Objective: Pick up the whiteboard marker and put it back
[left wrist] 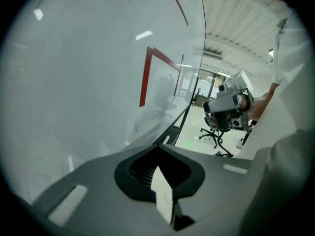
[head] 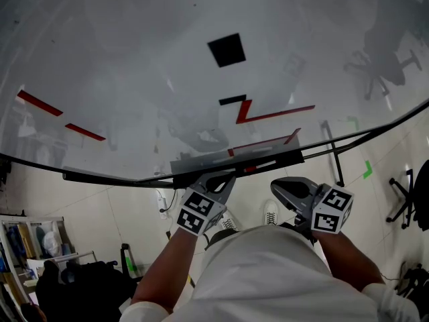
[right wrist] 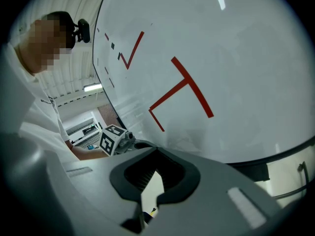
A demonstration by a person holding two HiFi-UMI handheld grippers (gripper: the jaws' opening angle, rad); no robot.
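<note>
Left gripper and right gripper hang low before the board, jaws closed on nothing. I can't pick out the marker for sure. A red bit on the tray may be it, just ahead, nearer the left gripper, probably lengthwise along the tray.

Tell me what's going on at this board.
A person stands right up against a whiteboard marked with red lines and a black square, holding a gripper in each hand. The left gripper and the right gripper are both held low, near the tray along the board's bottom edge. Each has its fingers closed with nothing between them. No marker can be clearly made out, so nothing has been picked up.
</note>
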